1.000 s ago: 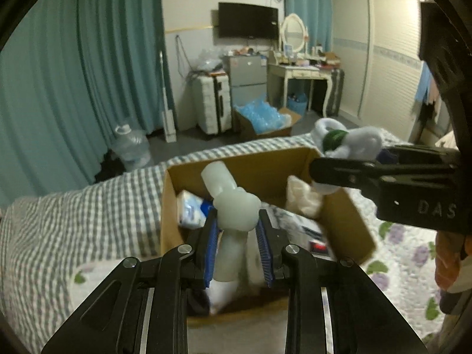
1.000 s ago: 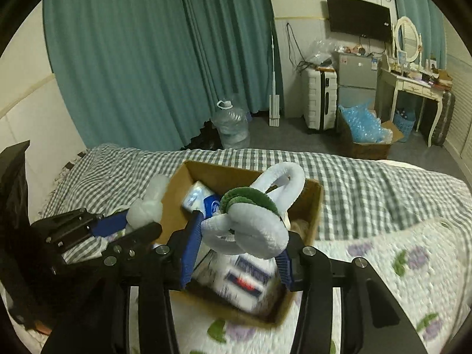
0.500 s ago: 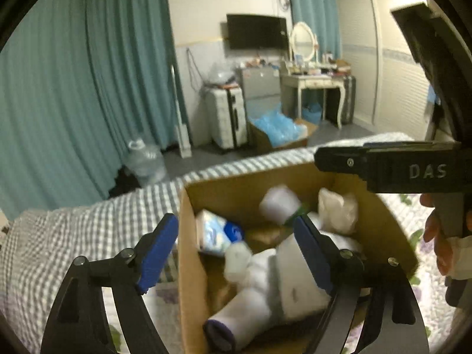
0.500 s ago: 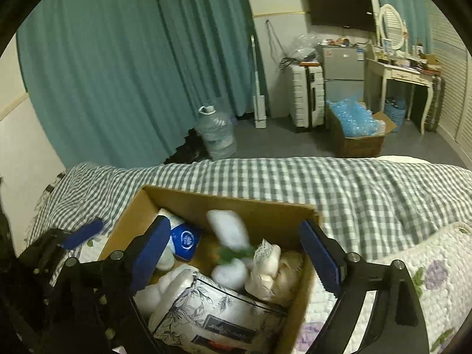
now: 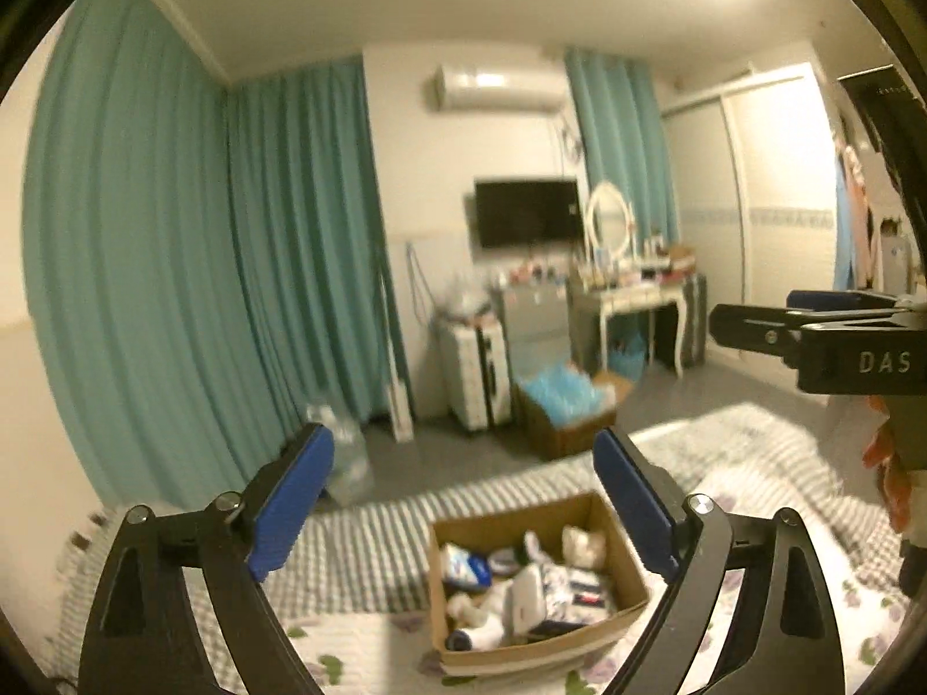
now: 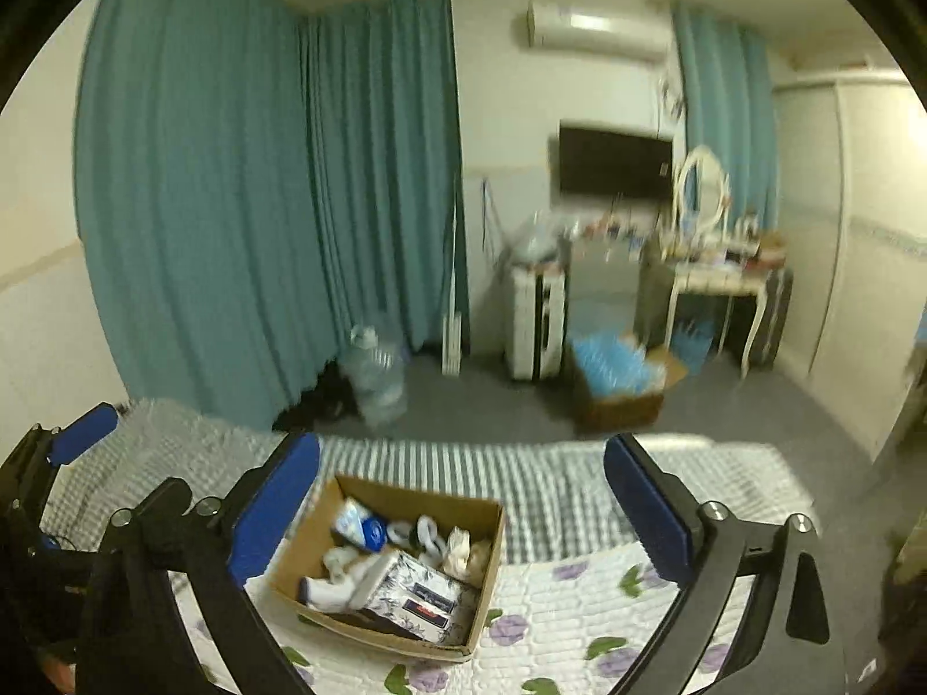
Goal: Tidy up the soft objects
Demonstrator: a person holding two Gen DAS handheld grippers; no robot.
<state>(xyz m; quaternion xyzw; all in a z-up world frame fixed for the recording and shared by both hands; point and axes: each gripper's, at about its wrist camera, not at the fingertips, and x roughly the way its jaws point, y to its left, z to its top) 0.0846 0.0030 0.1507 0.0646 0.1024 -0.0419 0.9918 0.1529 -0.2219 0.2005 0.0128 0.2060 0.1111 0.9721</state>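
A cardboard box sits on the bed and holds soft things: a white plush toy, a flowered tissue pack, a blue-and-white pack and a beige plush. My left gripper is open and empty, well above the box. My right gripper is open and empty, also high above it. The right gripper shows at the right edge of the left wrist view; the left one at the left edge of the right wrist view.
The bed has a grey checked cover and a white quilt with purple flowers. Beyond it: teal curtains, a water jug, a box of blue bags, a white suitcase, a dressing table.
Both grippers held plush toys over the box, then opened and dropped them in. Both have since lifted far up and back, so the box looks small below.
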